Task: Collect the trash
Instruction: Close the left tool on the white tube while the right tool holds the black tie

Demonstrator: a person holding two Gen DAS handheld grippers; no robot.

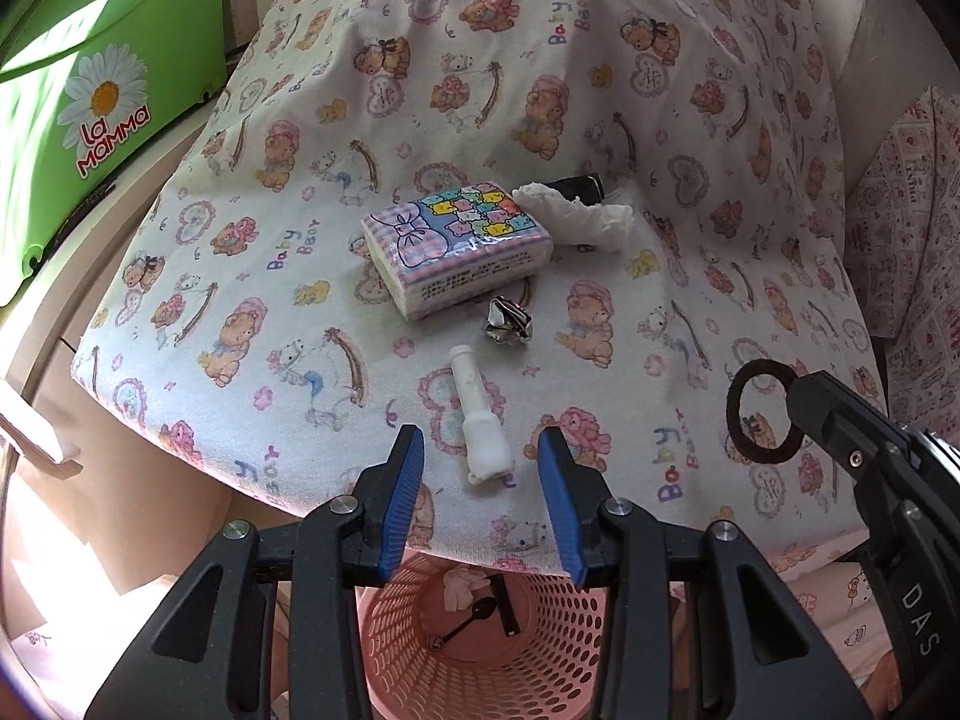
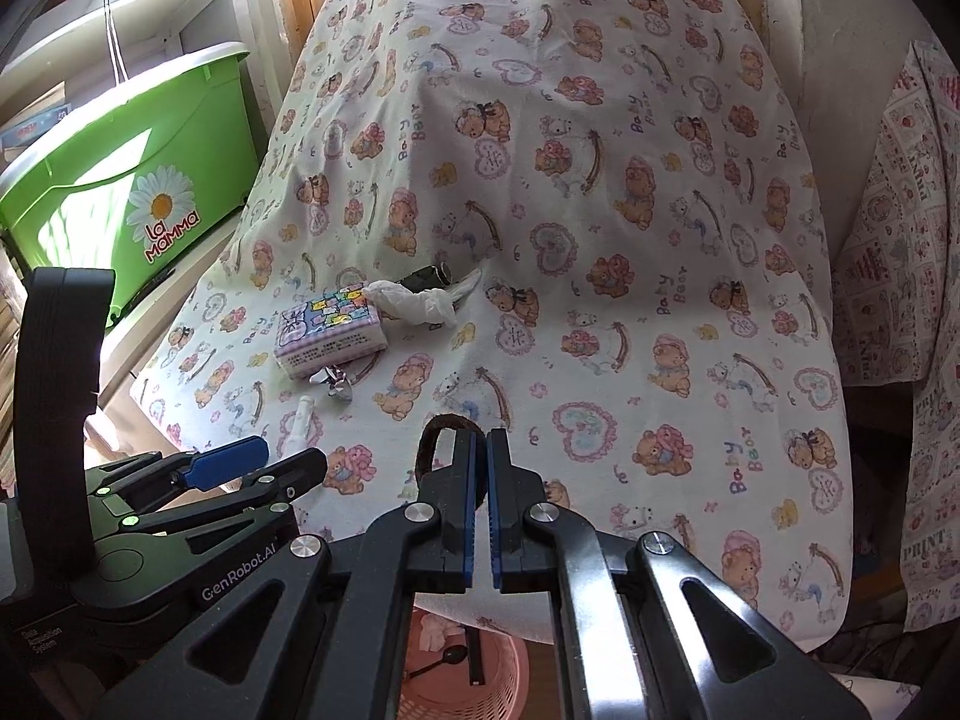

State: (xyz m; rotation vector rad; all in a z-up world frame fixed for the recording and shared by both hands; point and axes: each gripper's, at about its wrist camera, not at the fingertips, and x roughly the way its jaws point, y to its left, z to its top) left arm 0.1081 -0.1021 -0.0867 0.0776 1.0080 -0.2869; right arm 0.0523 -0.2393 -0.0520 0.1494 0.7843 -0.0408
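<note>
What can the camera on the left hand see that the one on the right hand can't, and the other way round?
Only the left view shows the dark ring whole. Only the right view shows white shelves behind the green tub, and the right tool shut on that ring. Both show the white tube, the tissue pack, the crumpled tissue, the foil scrap and the pink basket below.

Left hand-held gripper (image 1: 480, 468) angled down, jaws parted. Right hand-held gripper (image 2: 481, 450) angled down, jaws clamped together.
</note>
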